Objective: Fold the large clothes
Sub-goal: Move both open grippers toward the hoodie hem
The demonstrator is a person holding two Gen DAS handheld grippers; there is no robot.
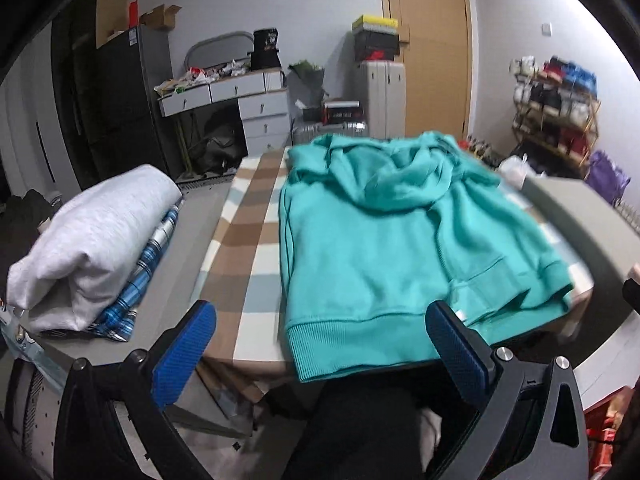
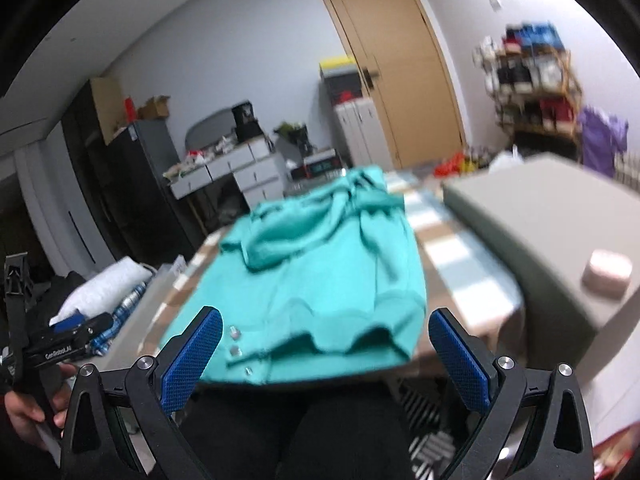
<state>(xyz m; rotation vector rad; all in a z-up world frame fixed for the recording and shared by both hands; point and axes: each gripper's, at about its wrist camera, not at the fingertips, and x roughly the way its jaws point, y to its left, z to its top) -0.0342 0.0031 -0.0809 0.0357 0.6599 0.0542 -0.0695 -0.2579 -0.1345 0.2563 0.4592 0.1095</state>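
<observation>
A teal hooded sweatshirt (image 1: 384, 240) lies flat on a striped brown, white and pale blue cloth (image 1: 244, 240) over the table, hood bunched at the far end, ribbed hem hanging over the near edge. My left gripper (image 1: 320, 344) stands open just short of that hem, nothing between its blue pads. In the right wrist view the sweatshirt (image 2: 320, 276) shows blurred, sleeves folded inward. My right gripper (image 2: 326, 352) hovers open in front of the near hem, apart from it. The left gripper's body (image 2: 60, 348), held in a hand, shows at the left edge there.
A stack of folded clothes, grey on top of blue plaid (image 1: 100, 248), sits left of the cloth. A grey box (image 2: 560, 248) with a small pink case (image 2: 606, 272) stands on the right. Dark-trousered legs (image 2: 296, 432) are below both grippers. Drawers, a door and shelves line the far wall.
</observation>
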